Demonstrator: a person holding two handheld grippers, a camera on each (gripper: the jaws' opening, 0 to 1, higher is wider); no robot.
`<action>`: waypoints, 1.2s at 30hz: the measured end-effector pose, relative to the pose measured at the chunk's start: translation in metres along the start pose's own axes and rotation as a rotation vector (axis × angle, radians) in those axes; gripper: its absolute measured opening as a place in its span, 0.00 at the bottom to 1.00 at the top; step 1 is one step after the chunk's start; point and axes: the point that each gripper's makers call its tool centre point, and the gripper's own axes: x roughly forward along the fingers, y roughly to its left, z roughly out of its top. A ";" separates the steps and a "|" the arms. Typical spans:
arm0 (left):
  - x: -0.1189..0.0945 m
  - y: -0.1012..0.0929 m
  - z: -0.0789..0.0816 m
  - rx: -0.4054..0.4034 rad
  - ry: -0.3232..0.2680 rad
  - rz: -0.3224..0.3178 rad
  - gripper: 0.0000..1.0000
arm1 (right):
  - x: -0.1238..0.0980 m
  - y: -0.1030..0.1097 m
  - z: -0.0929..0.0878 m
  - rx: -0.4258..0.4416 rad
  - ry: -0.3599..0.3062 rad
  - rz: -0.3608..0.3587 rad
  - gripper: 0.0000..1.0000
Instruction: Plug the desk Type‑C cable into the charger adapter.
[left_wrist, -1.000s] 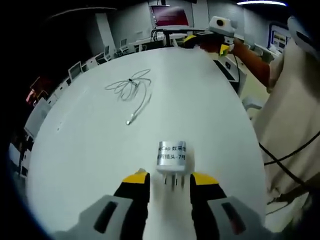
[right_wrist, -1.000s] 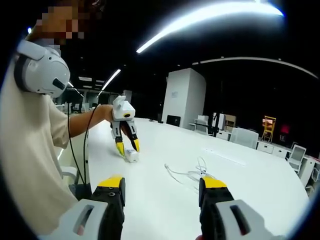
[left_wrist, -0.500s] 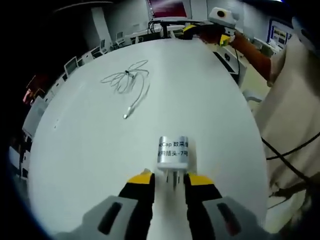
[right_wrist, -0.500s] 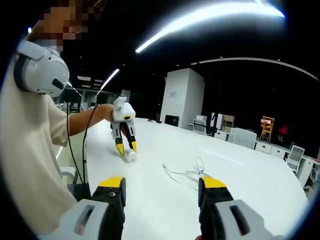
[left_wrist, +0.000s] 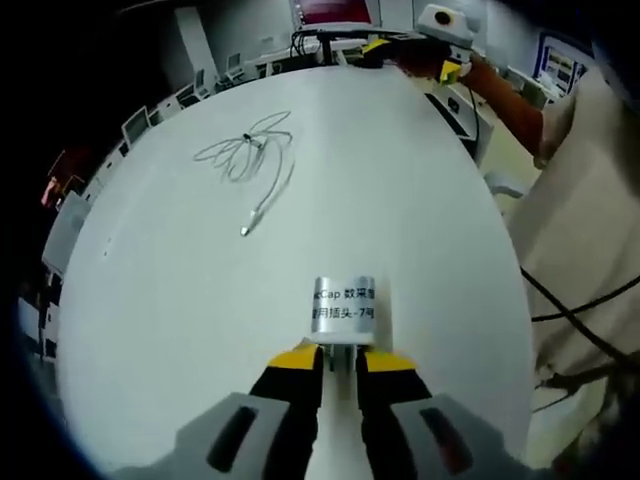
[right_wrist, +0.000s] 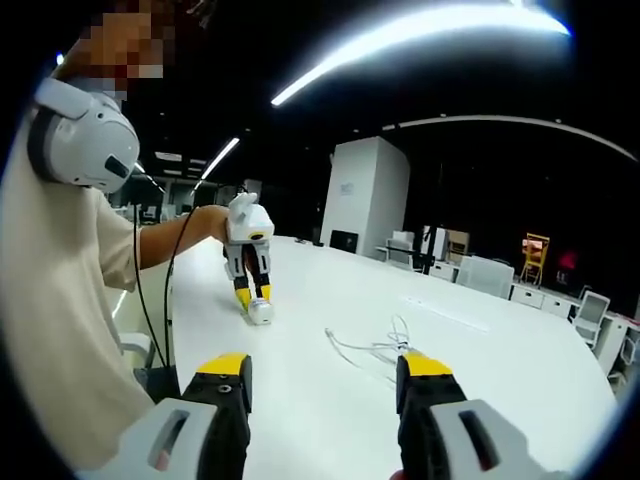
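The white charger adapter (left_wrist: 343, 312) lies on the white table (left_wrist: 400, 200) with its prongs towards me. My left gripper (left_wrist: 338, 360) is shut on the adapter's prong end. A coiled white Type-C cable (left_wrist: 250, 160) lies farther up the table, its plug (left_wrist: 246, 230) pointing my way. In the right gripper view my right gripper (right_wrist: 322, 372) is open and holds nothing, raised above the table. That view also shows the left gripper (right_wrist: 250, 290) on the adapter (right_wrist: 259, 311) and the cable (right_wrist: 385, 348) between.
A person in a beige shirt (right_wrist: 50, 330) stands at the table's edge, arm (right_wrist: 175, 240) stretched over it. Chairs (left_wrist: 140, 135) line the far side of the table. Chairs (right_wrist: 590, 310) and a white pillar (right_wrist: 365, 195) stand in the dark room behind.
My left gripper's jaws have closed from wide open onto the adapter's prong end. The right gripper has stayed open and nearly still.
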 end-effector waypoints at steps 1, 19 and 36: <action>0.000 0.000 0.000 0.000 0.002 -0.002 0.12 | 0.000 0.000 0.000 -0.001 0.000 0.000 0.59; 0.001 0.000 0.000 0.020 -0.004 -0.005 0.12 | 0.024 -0.009 -0.003 0.002 0.172 0.026 0.53; 0.002 0.001 0.000 0.014 -0.001 -0.013 0.12 | 0.066 -0.014 0.006 -0.071 0.258 0.100 0.48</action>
